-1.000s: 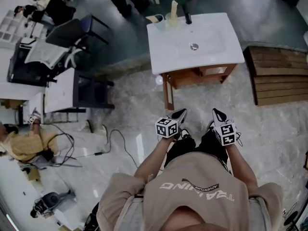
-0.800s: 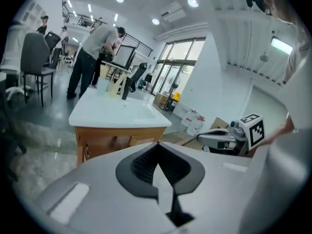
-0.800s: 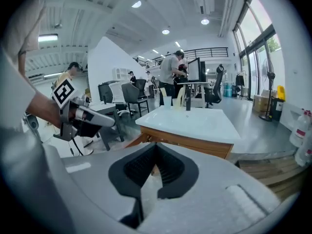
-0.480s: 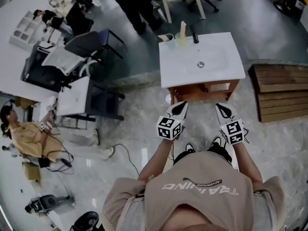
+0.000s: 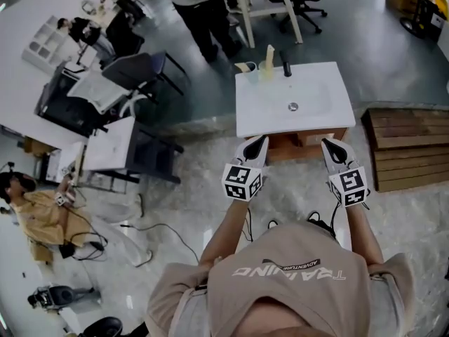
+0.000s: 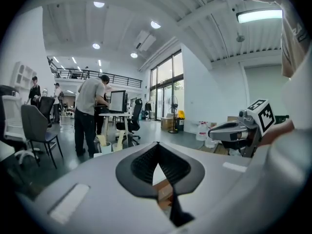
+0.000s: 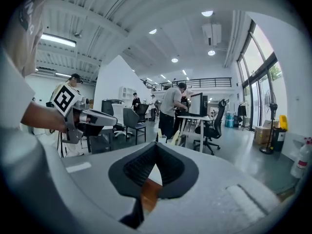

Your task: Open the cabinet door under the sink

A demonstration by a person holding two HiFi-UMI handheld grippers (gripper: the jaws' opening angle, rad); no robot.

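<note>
both claws have come up and forward since the earlier frame, from low by the person's knees to just short of the vanity's front edge, and the head view now sits higher over the unit. left claw is closed on nothing, its tips meeting with only floor and wood seen past them, and it hangs near the left front corner. between the claws, ahead and below, the wooden cabinet shows only as a thin strip under the white sink, its front running left to right across the view. from this steep angle i cannot tell whether the door stands open or where its handle is. the basin holds nothing but its drain; a cup and a black faucet stand at the back rim. right claw, also closed and empty, is near the right front corner, about as close as the left, so either would have to drop to reach the door.
</note>
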